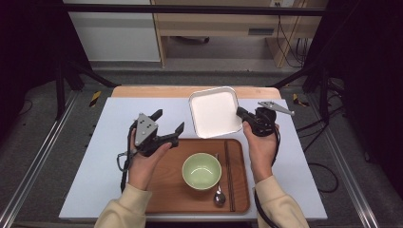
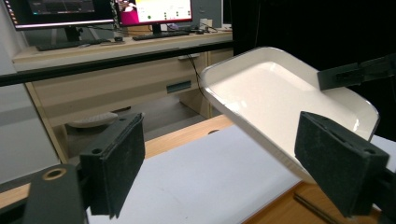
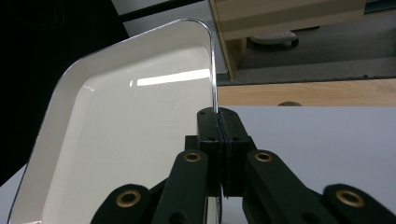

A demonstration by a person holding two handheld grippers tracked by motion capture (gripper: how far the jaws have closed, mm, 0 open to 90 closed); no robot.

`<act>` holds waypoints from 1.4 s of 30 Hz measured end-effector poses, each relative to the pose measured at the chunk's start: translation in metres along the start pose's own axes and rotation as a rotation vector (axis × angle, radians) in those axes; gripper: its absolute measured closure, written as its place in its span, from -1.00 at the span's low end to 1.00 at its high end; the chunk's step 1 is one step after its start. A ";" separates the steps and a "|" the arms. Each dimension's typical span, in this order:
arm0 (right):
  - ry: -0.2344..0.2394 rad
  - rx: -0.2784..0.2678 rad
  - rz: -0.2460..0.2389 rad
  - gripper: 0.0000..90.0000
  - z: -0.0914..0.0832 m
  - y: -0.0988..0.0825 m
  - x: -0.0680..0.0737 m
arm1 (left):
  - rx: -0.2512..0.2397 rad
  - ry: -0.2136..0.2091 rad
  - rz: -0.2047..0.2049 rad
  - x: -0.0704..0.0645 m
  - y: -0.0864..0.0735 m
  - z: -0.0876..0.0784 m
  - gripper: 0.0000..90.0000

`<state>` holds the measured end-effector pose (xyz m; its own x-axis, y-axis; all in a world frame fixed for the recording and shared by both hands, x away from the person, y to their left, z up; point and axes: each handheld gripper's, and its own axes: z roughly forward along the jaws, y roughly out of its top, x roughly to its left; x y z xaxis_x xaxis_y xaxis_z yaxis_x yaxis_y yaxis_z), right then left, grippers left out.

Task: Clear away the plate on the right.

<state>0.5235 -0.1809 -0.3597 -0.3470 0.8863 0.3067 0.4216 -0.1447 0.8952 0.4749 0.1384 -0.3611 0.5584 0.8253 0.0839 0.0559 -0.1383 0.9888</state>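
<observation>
A white square plate (image 1: 214,113) is held above the table beyond the wooden tray (image 1: 164,190), tilted in the air. My right gripper (image 1: 240,112) is shut on its right rim. In the right gripper view the jaws pinch the plate (image 3: 121,140) rim at the right gripper (image 3: 218,119) tips. My left gripper (image 1: 167,121) stands open left of the plate, nothing between its pads. From the left gripper view the plate (image 2: 275,98) hangs beyond the left gripper (image 2: 233,163). A green bowl (image 1: 202,171), a spoon (image 1: 219,194) and chopsticks (image 1: 229,173) lie on the tray.
A pale mat (image 1: 104,156) covers the table; its wooden far edge (image 1: 152,91) shows behind. Dark frame legs (image 1: 59,80) stand at both sides. Desks and monitors (image 2: 154,11) sit beyond the table.
</observation>
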 end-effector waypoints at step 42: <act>0.020 0.005 -0.112 0.96 -0.003 -0.020 0.037 | -0.010 0.135 -0.153 -0.008 -0.015 0.033 0.80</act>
<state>0.5000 -0.1468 -0.3656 -0.4093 0.8876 0.2110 0.3836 -0.0425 0.9225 0.4968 0.1162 -0.3806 0.4282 0.9022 -0.0524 0.1225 -0.0005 0.9925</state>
